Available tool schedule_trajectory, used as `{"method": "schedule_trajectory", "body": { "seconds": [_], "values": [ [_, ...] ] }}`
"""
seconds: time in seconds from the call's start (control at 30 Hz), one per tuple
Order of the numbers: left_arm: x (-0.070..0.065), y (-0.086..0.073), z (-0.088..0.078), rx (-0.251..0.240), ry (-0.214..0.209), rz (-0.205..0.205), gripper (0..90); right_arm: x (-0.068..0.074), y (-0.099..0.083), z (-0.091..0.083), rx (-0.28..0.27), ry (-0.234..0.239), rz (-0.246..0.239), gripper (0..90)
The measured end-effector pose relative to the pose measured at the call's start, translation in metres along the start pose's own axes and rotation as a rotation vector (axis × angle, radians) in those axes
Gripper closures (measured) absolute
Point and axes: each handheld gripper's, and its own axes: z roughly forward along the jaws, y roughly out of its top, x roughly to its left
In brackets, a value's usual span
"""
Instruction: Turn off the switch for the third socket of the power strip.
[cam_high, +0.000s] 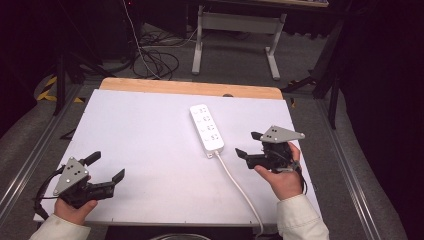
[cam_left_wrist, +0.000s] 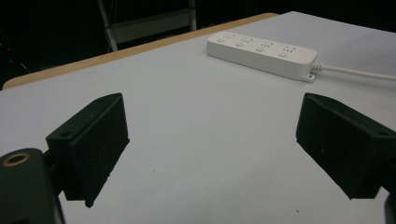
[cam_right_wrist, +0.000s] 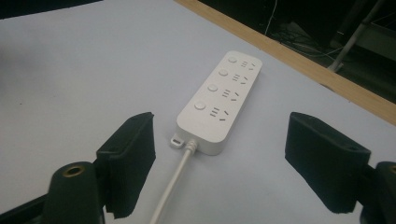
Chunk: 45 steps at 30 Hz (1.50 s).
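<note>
At the bottom of the high view both grippers are held low over the white table (cam_high: 150, 130): the left gripper (cam_high: 107, 167) at lower left with its jaws spread wide and empty, the right gripper (cam_high: 248, 143) at right of centre, likewise wide open and holding nothing. The white four-outlet power strip (cam_high: 206, 129) lies flat just above centre, its cable (cam_high: 240, 187) trailing to the bottom edge. The right jaws point at the cable end, so a hasty closing there could pinch the cable or skid the strip sideways.
</note>
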Motion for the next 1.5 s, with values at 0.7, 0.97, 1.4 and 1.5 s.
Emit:
{"method": "schedule_trajectory", "body": {
  "seconds": [0.7, 0.97, 1.4, 1.5],
  "values": [
    [0.0, 0.0, -0.001, 0.005, 0.004, -0.001, 9.9, -0.007, 0.039, 0.029, 0.012, 0.036, -0.045, 46.7],
    [0.001, -0.001, -0.002, 0.005, 0.011, -0.001, 9.9, -0.009, 0.054, 0.057, 0.038, 0.099, -0.059, 80.5],
    [0.002, -0.001, -0.002, 0.004, 0.008, 0.0, 10.0, -0.014, 0.061, 0.111, 0.072, 0.078, -0.044, 90.0],
    [0.002, -0.001, -0.002, 0.006, 0.006, 0.002, 10.2, -0.017, 0.06, 0.124, 0.075, 0.074, -0.019, 90.0]
  ]
}}
